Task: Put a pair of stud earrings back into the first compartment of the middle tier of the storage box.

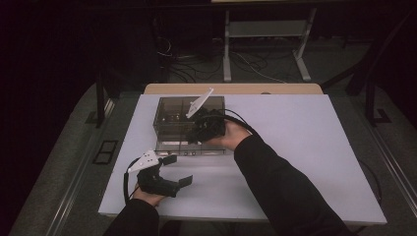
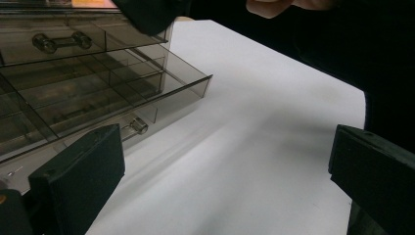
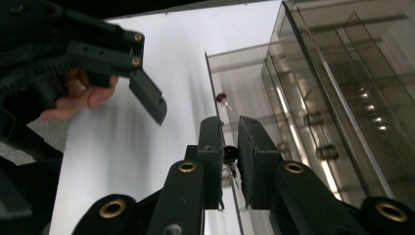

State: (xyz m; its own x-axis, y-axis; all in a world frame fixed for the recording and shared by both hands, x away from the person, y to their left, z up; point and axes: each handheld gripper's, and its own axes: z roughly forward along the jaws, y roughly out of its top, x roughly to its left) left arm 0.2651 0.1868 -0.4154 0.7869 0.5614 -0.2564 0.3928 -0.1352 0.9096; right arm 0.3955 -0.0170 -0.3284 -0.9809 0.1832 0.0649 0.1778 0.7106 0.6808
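A smoky clear drawer cabinet [image 1: 172,115] stands on the white table top [image 1: 305,147]. Its low drawer [image 2: 161,85] is pulled out, with a small knob [image 2: 138,126] on the front. My right gripper [image 1: 195,136] hangs over that open drawer [image 3: 244,93], shut on a tiny dark red part with thin wire legs [image 3: 229,154]. Another small red part [image 3: 221,97] lies inside the drawer. My left gripper [image 1: 178,170] rests near the table's front left, jaws wide open with nothing between the pads [image 2: 78,181].
The cabinet's upper drawers [image 2: 58,41] are closed, each with a knob pair. The right sleeve [image 1: 285,191] crosses the table's middle. Table legs and cables [image 1: 255,64] lie on the floor beyond the far edge.
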